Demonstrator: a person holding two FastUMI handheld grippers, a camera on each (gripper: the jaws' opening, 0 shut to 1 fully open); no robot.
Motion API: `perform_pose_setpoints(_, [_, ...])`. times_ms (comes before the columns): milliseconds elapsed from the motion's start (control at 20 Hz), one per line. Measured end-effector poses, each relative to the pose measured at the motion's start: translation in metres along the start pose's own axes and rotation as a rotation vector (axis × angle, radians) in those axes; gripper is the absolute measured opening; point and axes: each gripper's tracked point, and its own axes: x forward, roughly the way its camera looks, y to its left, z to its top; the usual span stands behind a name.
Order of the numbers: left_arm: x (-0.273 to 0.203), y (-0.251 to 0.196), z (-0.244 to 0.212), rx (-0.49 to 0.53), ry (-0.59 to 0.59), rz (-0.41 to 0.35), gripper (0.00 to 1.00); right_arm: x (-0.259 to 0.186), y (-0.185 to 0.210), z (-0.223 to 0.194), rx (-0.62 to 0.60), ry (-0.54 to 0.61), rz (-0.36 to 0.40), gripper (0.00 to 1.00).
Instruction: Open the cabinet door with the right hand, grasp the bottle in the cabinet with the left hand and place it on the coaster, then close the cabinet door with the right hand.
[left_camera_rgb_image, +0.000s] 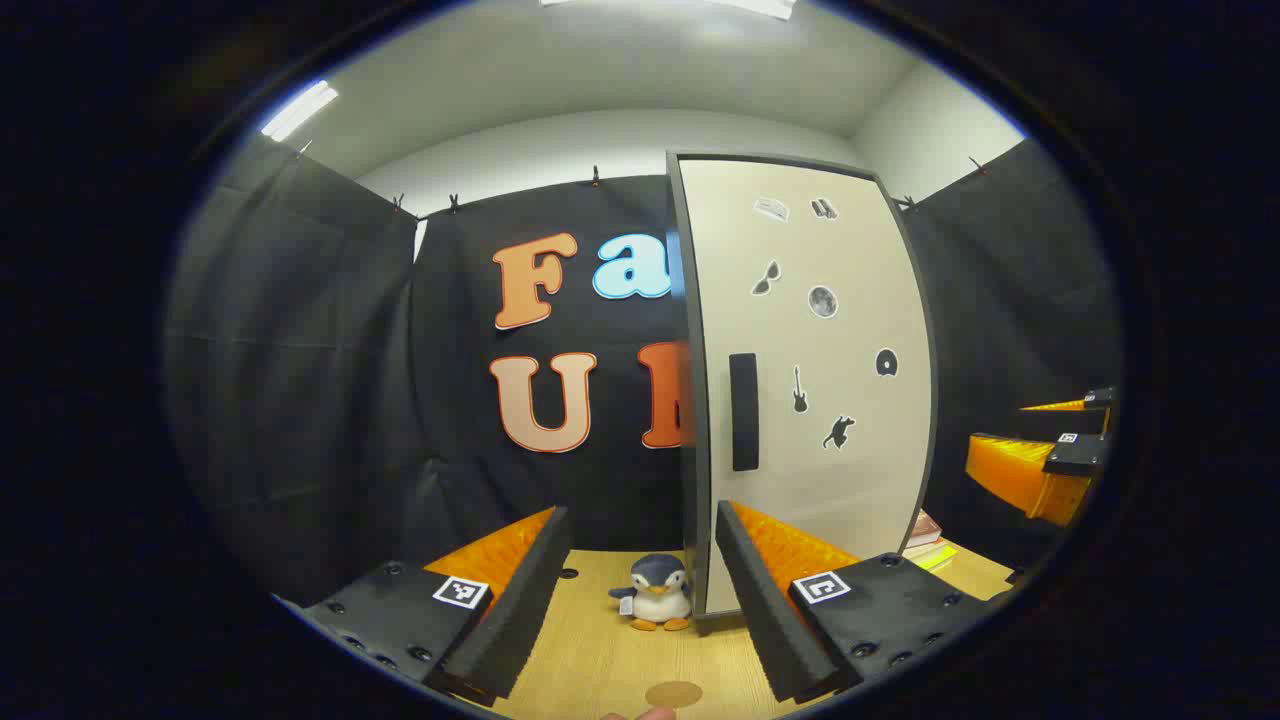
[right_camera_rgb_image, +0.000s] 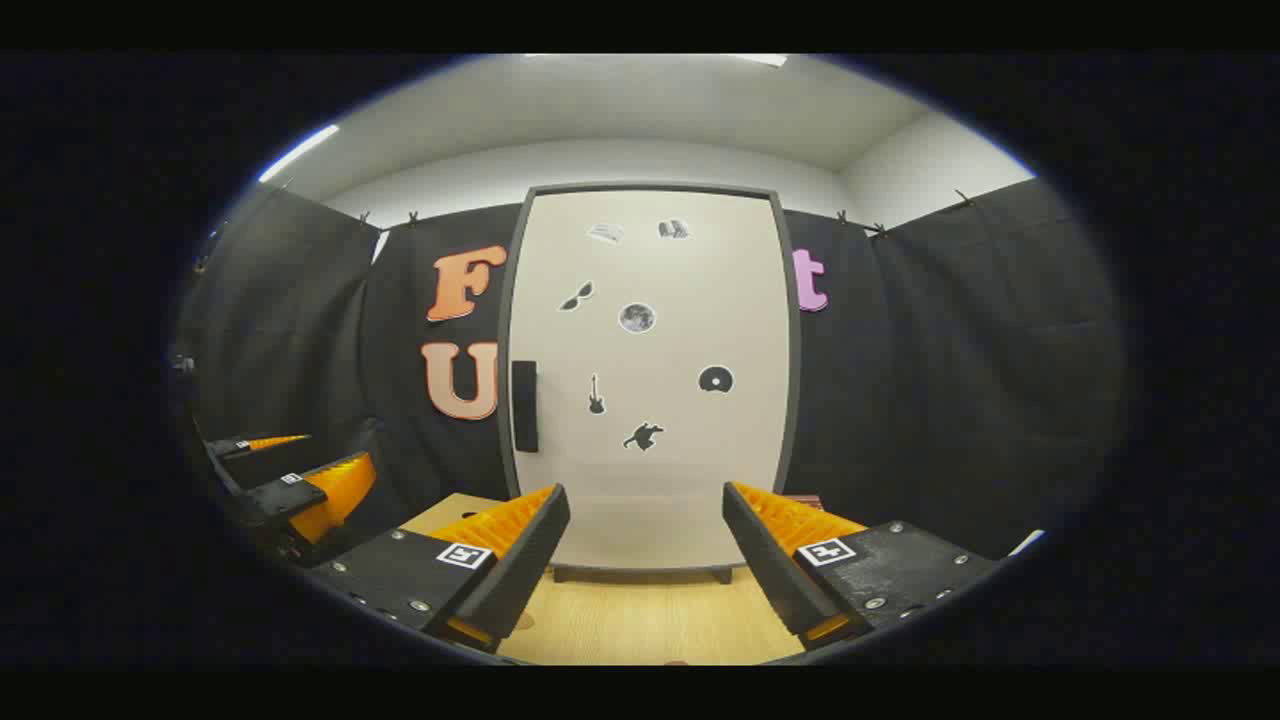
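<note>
Centrally, cabinet door (right_camera_rgb_image: 650, 380) closed, pale, dark-framed, upright on light wooden table (right_camera_rgb_image: 650, 620); dark vertical handle (right_camera_rgb_image: 525, 406) at its left edge; small stickers (right_camera_rgb_image: 636, 318) scattered across its face. Bottle hidden behind the closed door; position inside cannot be told.

Right hand-held gripper (right_camera_rgb_image: 645, 540): fingers spread apart, nothing between them, raised in front of the door and facing it squarely, apart from handle.

Left hand-held gripper (left_camera_rgb_image: 640, 560): fingers likewise spread wide, holding nothing, aimed at the door's handle side. Same gripper seen at far left of the right gripper view (right_camera_rgb_image: 300, 480), well apart from the cabinet.

Cabinet door in the left gripper view (left_camera_rgb_image: 810, 380), handle (left_camera_rgb_image: 743, 411) near its left edge. Right hand-held gripper visible at far right of that view (left_camera_rgb_image: 1050, 450).

Plush penguin (left_camera_rgb_image: 655, 592) standing on the table (left_camera_rgb_image: 600, 650), just beside the cabinet's lower left corner. Round brown coaster (left_camera_rgb_image: 673, 694) lying flat on the table nearer the camera, bare. Stack of books (left_camera_rgb_image: 925, 540) on the table to the right of the cabinet.
</note>
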Motion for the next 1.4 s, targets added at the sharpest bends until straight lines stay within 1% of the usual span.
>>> perform_pose_setpoints(200, [-0.005,0.014,0.001,-0.014,0.018,0.034,0.95,-0.002,-0.001,0.000,0.004,0.011,-0.004,0.96])
perform_pose_setpoints(300, [-0.003,0.018,-0.004,-0.017,0.034,0.037,0.95,-0.002,0.001,0.001,0.023,0.011,0.005,0.95])
perform_pose_setpoints(400, [-0.001,0.026,-0.004,-0.012,0.040,0.056,0.95,0.002,0.003,0.001,0.032,0.009,0.007,0.96])
perform_pose_setpoints(450, [-0.001,0.025,-0.002,-0.008,0.034,0.053,0.95,0.003,0.004,0.000,0.026,0.009,0.007,0.92])
perform_pose_setpoints(500, [0.001,0.026,0.001,-0.002,0.026,0.061,0.95,0.004,0.005,0.000,0.021,0.009,0.008,0.96])
perform_pose_setpoints(550, [0.000,0.026,0.000,0.000,0.026,0.057,0.95,0.004,0.009,-0.001,0.019,0.011,0.014,0.96])
perform_pose_setpoints(600, [0.000,0.024,0.000,-0.005,0.030,0.052,0.95,0.003,0.010,-0.001,0.018,0.015,0.017,0.92])
perform_pose_setpoints(650, [-0.001,0.024,-0.001,-0.011,0.037,0.047,0.95,0.003,0.012,-0.001,0.014,0.016,0.014,0.96])
perform_pose_setpoints(750, [-0.001,0.024,-0.001,-0.004,0.041,0.038,0.95,0.001,0.013,0.004,0.015,0.009,0.013,0.95])
perform_pose_setpoints(1150, [0.001,0.038,-0.006,0.005,0.050,0.055,0.95,0.001,0.023,0.003,0.030,0.016,0.014,0.96])
perform_pose_setpoints(1400, [0.001,0.054,-0.005,0.015,0.044,0.065,0.95,0.017,0.047,0.012,0.028,0.004,0.044,0.95])
